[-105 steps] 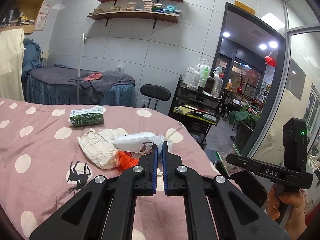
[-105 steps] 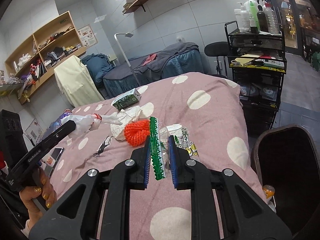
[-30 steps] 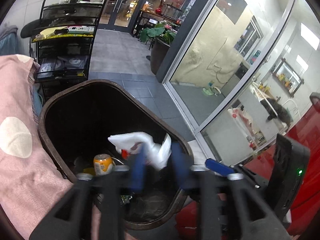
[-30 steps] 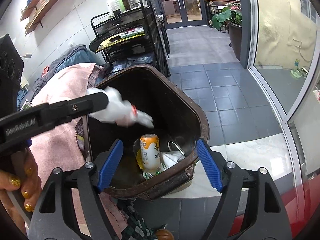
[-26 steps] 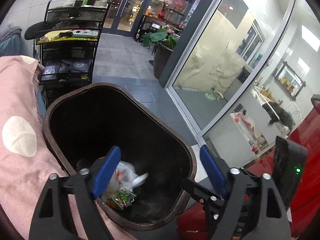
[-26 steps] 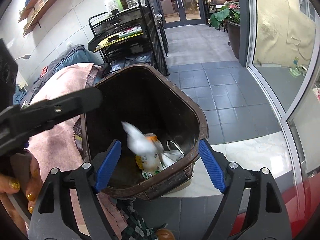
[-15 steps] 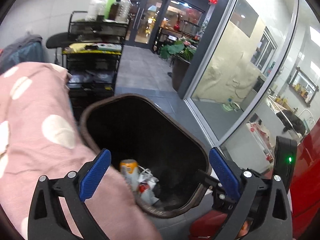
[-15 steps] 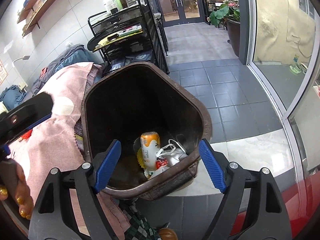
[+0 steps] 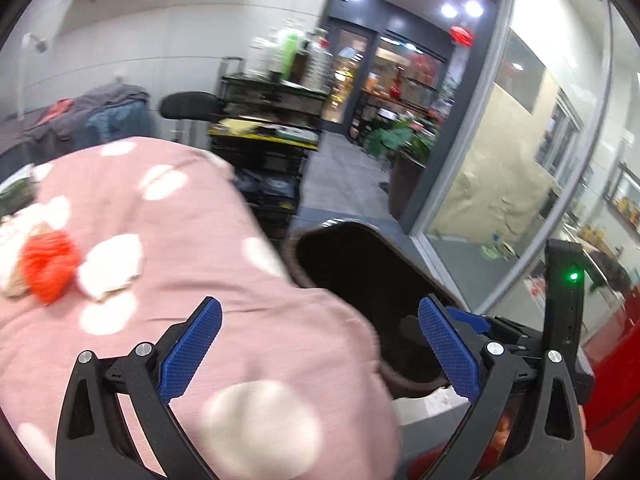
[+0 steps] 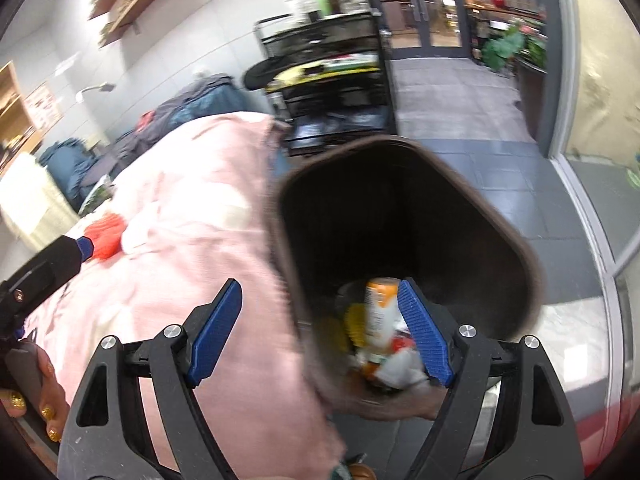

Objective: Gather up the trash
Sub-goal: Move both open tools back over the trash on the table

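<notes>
Pink dotted bedcover point(image 9: 192, 240), brown bin point(image 10: 404, 216) beside it, both tongs point(image 9: 318, 346) point(image 10: 320, 330) spread, empty.

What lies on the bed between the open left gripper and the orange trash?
Only bare pink dotted bedspread separates left gripper from orange trash, shown in the left wrist view.

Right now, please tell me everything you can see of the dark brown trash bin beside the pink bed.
The dark brown trash bin is a deep open container with a rounded rim and no lid, black inside, seemingly plastic. It stands upright on the grey tiled floor, close against the pink polka-dot bedcover, which overlaps its near rim. At its bottom lie an orange-and-white can, white crumpled wrappers and something yellow. Neither gripper touches it.
</notes>
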The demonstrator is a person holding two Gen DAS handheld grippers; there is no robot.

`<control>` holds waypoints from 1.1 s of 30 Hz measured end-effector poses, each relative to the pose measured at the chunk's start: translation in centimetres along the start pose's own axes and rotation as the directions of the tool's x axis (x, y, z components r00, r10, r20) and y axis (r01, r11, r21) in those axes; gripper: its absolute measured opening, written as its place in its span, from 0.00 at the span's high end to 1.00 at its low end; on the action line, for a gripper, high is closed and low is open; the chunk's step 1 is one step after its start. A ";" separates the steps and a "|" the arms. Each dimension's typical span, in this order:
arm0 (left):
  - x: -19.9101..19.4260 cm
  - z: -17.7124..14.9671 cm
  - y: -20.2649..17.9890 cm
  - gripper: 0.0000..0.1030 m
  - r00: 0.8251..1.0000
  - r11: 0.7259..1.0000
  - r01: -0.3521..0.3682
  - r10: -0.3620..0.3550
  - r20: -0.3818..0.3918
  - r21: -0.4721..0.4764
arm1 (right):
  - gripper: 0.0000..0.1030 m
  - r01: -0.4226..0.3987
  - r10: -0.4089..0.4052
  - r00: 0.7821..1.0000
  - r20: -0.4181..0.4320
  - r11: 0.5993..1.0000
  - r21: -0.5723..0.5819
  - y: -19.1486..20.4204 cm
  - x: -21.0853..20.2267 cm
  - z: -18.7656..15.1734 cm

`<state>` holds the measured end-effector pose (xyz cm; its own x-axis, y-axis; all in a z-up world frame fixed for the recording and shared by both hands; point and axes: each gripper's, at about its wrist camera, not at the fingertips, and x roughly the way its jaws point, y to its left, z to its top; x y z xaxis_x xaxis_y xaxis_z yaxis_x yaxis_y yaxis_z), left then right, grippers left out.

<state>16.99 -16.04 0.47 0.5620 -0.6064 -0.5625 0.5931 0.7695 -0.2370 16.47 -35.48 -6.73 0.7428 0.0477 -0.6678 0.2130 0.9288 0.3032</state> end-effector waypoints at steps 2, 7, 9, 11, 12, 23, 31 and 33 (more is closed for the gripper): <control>-1.1 -0.2 1.3 0.06 0.999 0.999 -0.041 0.041 0.015 -0.008 | 0.23 -0.035 0.035 0.999 -0.002 0.999 -0.033 2.1 0.5 0.5; -4.3 -0.4 5.8 0.06 0.987 0.988 -0.146 0.149 0.055 -0.047 | 0.23 -0.113 0.111 0.994 -0.020 0.988 -0.104 7.4 2.1 1.3; -5.3 -0.5 7.5 0.06 0.980 0.980 -0.187 0.191 0.057 -0.062 | 0.23 -0.149 0.146 0.989 -0.032 0.981 -0.126 9.3 2.6 1.5; -6.2 -0.7 9.6 0.06 0.969 0.968 -0.237 0.242 0.053 -0.079 | 0.23 -0.189 0.184 0.982 -0.046 0.969 -0.159 11.9 3.2 1.7; -6.7 -0.9 10.4 0.06 0.963 0.962 -0.258 0.263 0.051 -0.089 | 0.23 -0.212 0.205 0.977 -0.056 0.960 -0.184 13.5 3.6 1.8; -10.2 -2.2 19.7 0.06 0.889 0.880 -0.455 0.457 -0.016 -0.139 | 0.23 -0.376 0.323 0.924 -0.204 0.862 -0.339 26.1 7.7 1.7; -11.4 -2.5 24.9 0.06 0.870 0.855 -0.493 0.490 -0.058 -0.164 | 0.23 -0.385 0.292 0.914 -0.282 0.844 -0.374 31.1 12.0 2.0; -11.5 -2.5 25.9 0.06 0.872 0.855 -0.489 0.485 -0.065 -0.171 | 0.23 -0.379 0.280 0.915 -0.292 0.844 -0.379 31.8 13.0 2.1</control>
<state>24.50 11.39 -1.17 0.7403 -0.1421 -0.6570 0.1339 0.9890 -0.0631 34.19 -6.10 -4.32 0.5540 0.4109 -0.7240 -0.3422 0.9052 0.2518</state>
